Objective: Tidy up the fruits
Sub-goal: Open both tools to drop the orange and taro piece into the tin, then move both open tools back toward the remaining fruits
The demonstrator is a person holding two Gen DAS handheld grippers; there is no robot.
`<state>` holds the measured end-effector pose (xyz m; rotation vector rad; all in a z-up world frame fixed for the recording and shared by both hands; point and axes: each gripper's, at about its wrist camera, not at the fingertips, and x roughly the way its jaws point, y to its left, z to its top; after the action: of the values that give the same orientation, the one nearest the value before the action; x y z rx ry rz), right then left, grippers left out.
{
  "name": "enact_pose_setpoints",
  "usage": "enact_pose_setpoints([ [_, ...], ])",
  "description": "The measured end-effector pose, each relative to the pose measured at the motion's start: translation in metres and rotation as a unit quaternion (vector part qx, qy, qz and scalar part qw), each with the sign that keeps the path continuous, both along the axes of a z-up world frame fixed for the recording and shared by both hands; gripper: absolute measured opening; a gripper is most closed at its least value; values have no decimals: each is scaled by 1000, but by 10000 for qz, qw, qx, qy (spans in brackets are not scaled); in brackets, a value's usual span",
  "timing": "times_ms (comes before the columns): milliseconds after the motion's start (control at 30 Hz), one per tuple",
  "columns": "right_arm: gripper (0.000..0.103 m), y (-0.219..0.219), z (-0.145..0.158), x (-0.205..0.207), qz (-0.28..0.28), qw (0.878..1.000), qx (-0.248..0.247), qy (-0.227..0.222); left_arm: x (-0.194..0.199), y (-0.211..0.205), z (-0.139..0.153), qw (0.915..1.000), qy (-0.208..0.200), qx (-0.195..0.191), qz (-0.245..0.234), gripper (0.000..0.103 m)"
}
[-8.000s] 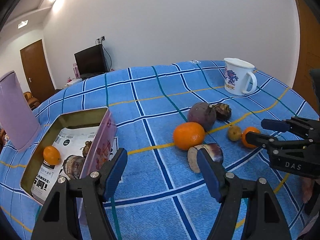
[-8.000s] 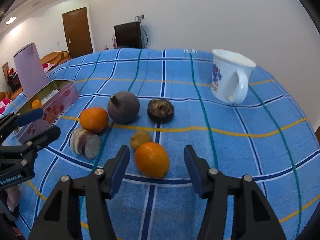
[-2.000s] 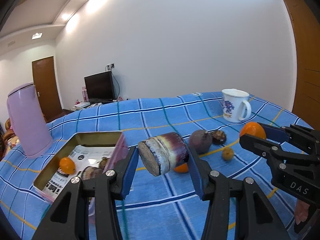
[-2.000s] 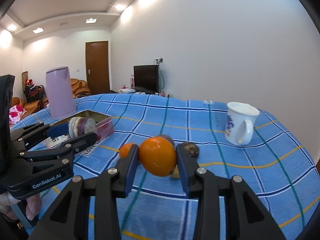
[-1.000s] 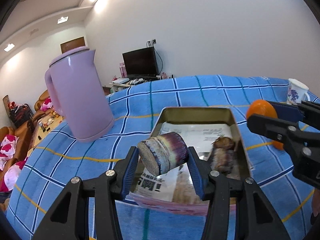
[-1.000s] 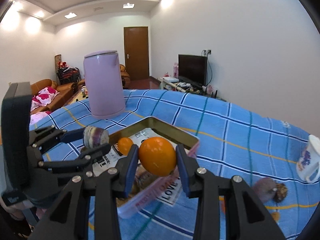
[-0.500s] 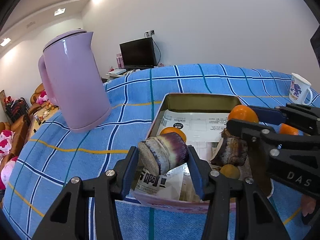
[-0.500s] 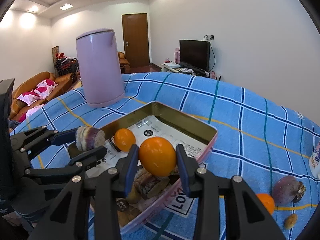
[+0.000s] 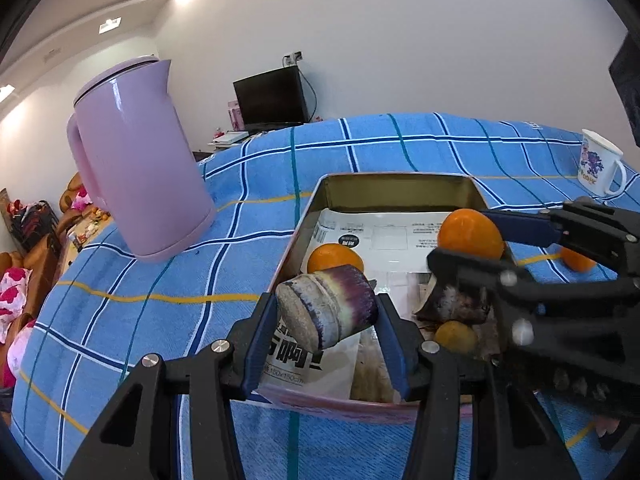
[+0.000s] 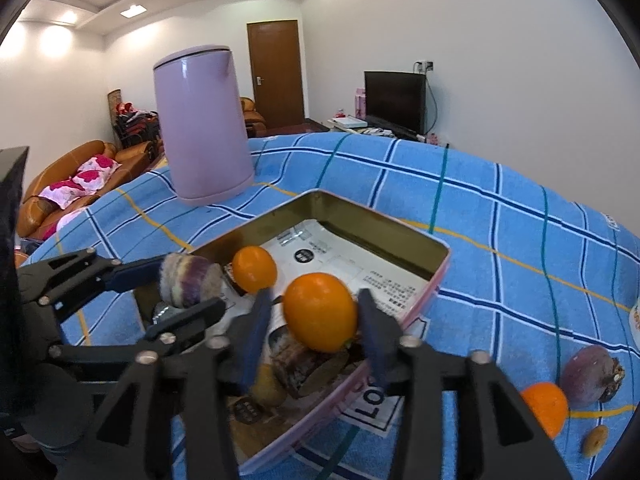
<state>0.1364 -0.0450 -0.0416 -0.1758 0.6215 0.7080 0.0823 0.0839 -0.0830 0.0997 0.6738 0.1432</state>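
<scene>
Below you, the blue checked tablecloth point(image 9: 168, 280) carries a lilac kettle point(image 9: 140, 156) and the open tin point(image 9: 396, 178), over which both your tools hang; its paper-lined floor already holds an orange point(image 10: 254, 269) and some darker pieces. Your left gripper point(image 9: 326, 320) is clamped on the purple-banded cane chunk point(image 9: 328, 312) above the near rim, and your right gripper point(image 10: 312, 322) is clamped on the large orange point(image 10: 320, 312); releasing from this height, round fruit may bounce out, and the crowded tools may knock together
</scene>
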Motion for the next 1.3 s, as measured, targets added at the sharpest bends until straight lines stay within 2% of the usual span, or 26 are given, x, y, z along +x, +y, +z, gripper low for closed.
enact_pose_setpoints([
  [133,80,-1,2,-3,8,9999,126,6,-5,2,3,9999,-75,-102,-18,54],
  [200,84,-4,5,-6,-21,9998,182,-52,-11,2,6,9997,-217,-110,19,68],
  [233,85,-5,6,-7,-41,9998,190,-80,-14,2,7,9995,-280,-115,32,79],
  [267,85,-6,7,-9,-59,9997,198,-109,-16,1,8,9994,-324,-105,46,82],
  [433,88,-22,14,-18,-156,9992,307,-191,-21,-6,16,9991,-400,-159,3,82],
  [600,92,-55,22,-28,-383,9980,357,-351,-24,-25,23,9987,-482,-141,-118,82],
  [900,92,-146,24,-33,-1294,9901,308,-440,-15,-76,27,9980,-405,-61,-476,82],
  [1100,92,-206,14,-21,-2405,9702,-6,-286,1,-118,30,9964,-188,-45,-823,82],
  [1133,91,-212,12,-19,-2468,9688,-2,-234,5,-126,30,9957,-156,-74,-909,82],
  [1200,81,-221,9,-14,-2576,9662,-50,-105,15,-138,30,9948,-90,-126,-1002,82],
  [1233,72,-225,7,-11,-2586,9659,-81,-29,21,-145,30,9946,-72,-112,-1028,82],
  [1300,68,-225,1,-6,-2566,9662,-232,133,34,-158,28,9935,-7,-52,-1134,82],
])
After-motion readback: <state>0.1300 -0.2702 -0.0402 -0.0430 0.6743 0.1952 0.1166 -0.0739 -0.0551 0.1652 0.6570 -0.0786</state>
